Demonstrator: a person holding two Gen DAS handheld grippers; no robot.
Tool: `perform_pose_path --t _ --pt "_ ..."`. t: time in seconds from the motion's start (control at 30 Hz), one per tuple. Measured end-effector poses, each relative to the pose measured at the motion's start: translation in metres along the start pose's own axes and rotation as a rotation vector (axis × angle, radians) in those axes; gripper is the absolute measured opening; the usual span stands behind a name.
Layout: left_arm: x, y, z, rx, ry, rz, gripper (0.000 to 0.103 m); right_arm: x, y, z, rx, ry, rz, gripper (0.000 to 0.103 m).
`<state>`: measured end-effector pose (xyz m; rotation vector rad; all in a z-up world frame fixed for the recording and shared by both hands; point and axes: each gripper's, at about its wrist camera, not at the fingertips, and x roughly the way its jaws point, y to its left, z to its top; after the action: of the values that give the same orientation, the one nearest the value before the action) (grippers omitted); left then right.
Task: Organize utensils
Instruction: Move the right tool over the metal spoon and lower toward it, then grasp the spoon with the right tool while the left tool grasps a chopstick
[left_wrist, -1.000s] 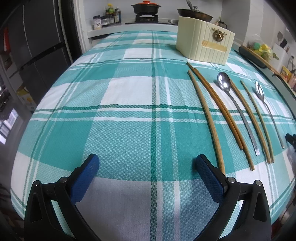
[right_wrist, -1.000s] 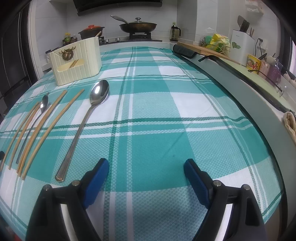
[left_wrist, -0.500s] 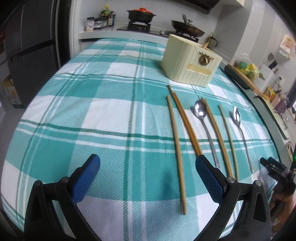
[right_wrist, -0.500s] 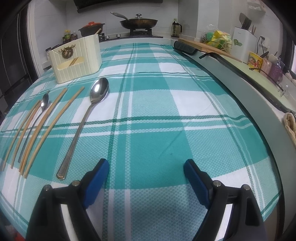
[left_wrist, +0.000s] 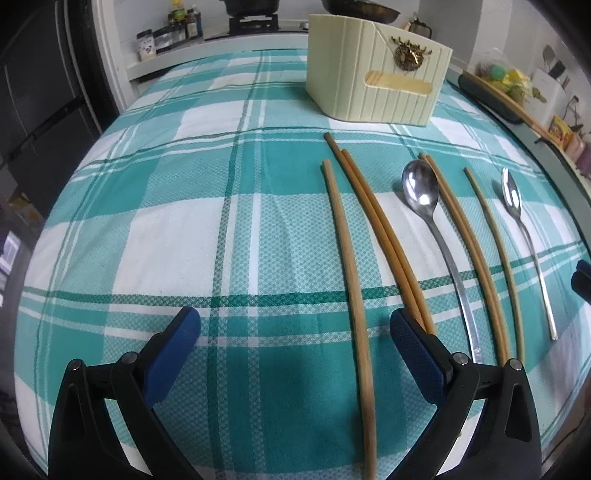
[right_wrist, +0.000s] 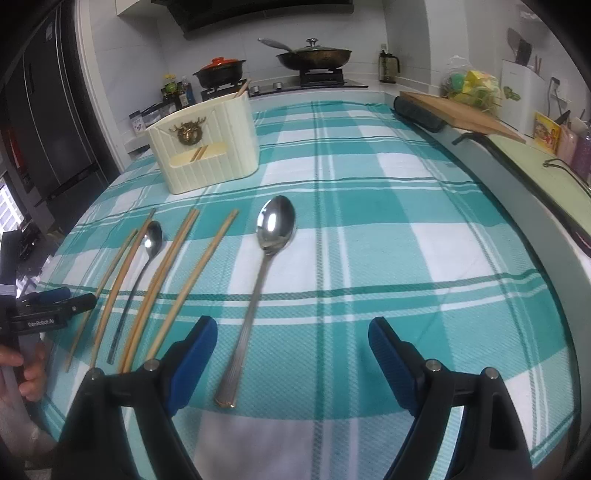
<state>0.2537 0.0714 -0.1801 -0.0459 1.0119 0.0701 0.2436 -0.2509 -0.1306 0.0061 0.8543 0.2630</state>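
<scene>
On the teal plaid cloth lie several wooden chopsticks and two steel spoons in a row, in front of a cream utensil holder (left_wrist: 369, 85). My left gripper (left_wrist: 295, 332) is open above the cloth. A single chopstick (left_wrist: 351, 277) runs between its fingers, and a chopstick pair (left_wrist: 376, 229) passes under the right finger. Beyond these lie a spoon (left_wrist: 421, 188) and a second spoon (left_wrist: 511, 195). My right gripper (right_wrist: 291, 339) is open too. The big spoon (right_wrist: 273, 229) has its handle end lying between the fingers, near the left one. The holder (right_wrist: 207, 155) shows chopsticks inside.
A stove with a lidded pan (right_wrist: 314, 55) and a red-lidded pot (right_wrist: 221, 70) stands behind the table. A cutting board (right_wrist: 458, 114) and a counter edge run along the right. A dark fridge (right_wrist: 44, 129) is on the left. A hand (right_wrist: 26, 373) holds the left gripper.
The left gripper has moved right and closer to the utensils, so the single chopstick now lies between its fingers. The right gripper has shifted left over the big spoon's handle and tilted up.
</scene>
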Motion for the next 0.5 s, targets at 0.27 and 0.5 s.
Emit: perform_pose_path --t 0.27,0.5 --pt "0.009 0.003 0.011 0.012 0.017 0.024 0.103 0.036 0.031 0.008 -0.077 0.064 0.006 0.086" --pt "0.015 0.013 0.023 0.029 0.037 0.051 0.103 0.045 0.028 0.008 -0.089 0.091 -0.030 0.086"
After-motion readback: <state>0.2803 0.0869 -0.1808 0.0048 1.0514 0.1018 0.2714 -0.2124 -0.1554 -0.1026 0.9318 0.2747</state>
